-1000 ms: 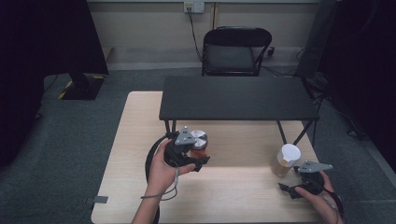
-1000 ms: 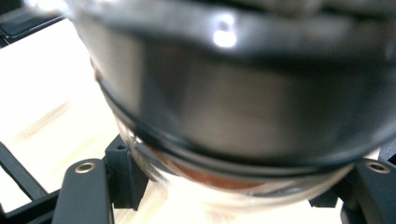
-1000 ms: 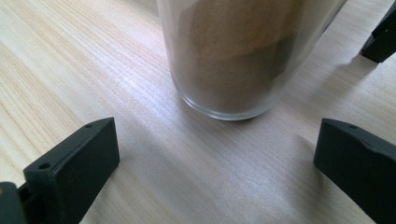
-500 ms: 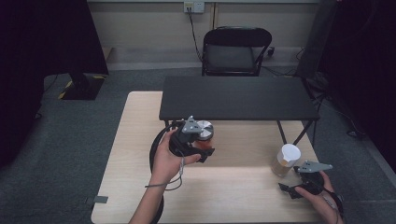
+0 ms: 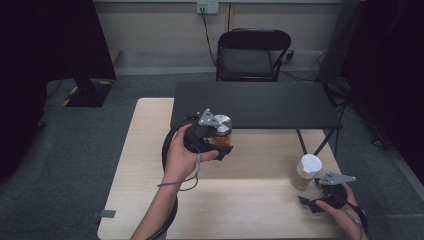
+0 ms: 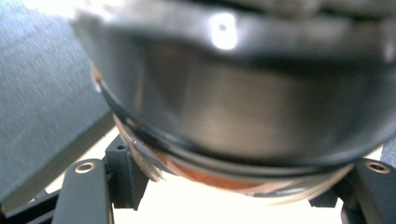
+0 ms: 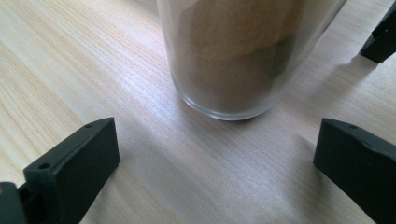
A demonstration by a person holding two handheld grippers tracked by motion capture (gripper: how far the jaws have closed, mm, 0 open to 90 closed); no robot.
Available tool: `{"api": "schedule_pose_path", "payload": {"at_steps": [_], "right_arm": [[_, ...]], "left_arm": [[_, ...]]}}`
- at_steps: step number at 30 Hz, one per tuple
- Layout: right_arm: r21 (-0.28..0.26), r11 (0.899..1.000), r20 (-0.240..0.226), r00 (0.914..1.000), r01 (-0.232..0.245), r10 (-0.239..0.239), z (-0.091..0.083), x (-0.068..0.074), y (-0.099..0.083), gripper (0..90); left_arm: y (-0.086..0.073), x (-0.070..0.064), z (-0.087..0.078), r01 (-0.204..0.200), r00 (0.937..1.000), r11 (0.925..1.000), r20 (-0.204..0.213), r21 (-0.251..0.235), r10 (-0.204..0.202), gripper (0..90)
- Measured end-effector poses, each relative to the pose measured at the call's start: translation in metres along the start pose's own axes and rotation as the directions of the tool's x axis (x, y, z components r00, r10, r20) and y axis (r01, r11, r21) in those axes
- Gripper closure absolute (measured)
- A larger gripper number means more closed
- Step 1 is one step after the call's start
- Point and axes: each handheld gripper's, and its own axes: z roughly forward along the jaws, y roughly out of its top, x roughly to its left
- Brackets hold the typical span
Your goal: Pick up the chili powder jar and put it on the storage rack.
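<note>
Nearest me, at the right front of the pale wooden table (image 5: 150, 200), the right claw (image 5: 327, 197) rests low on the wood with its jaws spread wide, nothing between them. Just beyond it stands a clear glass jar of brown powder with a white lid (image 5: 306, 171), upright, long axis vertical, lid toward the ceiling; the right gripper view has its rounded base (image 7: 233, 105) ahead of the open jaws, apart from both.

Farther in and to the left, the left claw (image 5: 212, 142) is held above the table, pinching a clear glass jar with a silver metal lid and reddish contents (image 5: 219, 131). In the left gripper view, lid and glass (image 6: 233, 107) loom close and blurred between the black jaws. It looks roughly upright, lid upward, though I can't judge its exact tilt.

The hold looks to be on smooth glass, so the lifted jar could slip or swing and fall to the table. Behind stand a black bench (image 5: 260, 102) and a black folding chair (image 5: 252, 55).
</note>
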Motion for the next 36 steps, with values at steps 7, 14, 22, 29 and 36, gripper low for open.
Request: {"api": "schedule_pose_path", "payload": {"at_steps": [7, 14, 22, 29, 36], "right_arm": [[0.000, 1.000, 0.000, 1.0000, 0.000, 0.000, 0.000, 0.000, 0.000, 0.0], [0.000, 1.000, 0.000, 1.0000, 0.000, 0.000, 0.000, 0.000, 0.000, 0.0], [0.000, 1.000, 0.001, 1.0000, 0.000, 0.000, 0.000, 0.000, 0.000, 0.0], [-0.001, 1.000, 0.001, 1.0000, 0.002, -0.002, 0.000, 0.000, 0.000, 0.0], [-0.001, 1.000, 0.001, 1.0000, 0.002, -0.002, 0.000, 0.000, 0.000, 0.0]], "left_arm": [[0.014, 0.001, -0.001, 0.009, 0.9998, 1.0000, -0.016, -0.003, -0.009, 30.8], [0.030, 0.004, 0.003, 0.011, 0.9991, 0.9999, -0.040, 0.001, -0.011, 30.8], [0.041, 0.011, 0.014, 0.040, 0.9973, 0.9992, -0.061, -0.003, -0.040, 30.8], [0.048, 0.015, 0.025, 0.056, 0.9952, 0.9984, -0.081, 0.011, -0.054, 30.8], [0.054, 0.020, 0.031, 0.069, 0.9931, 0.9974, -0.096, 0.021, -0.067, 30.7]]}}
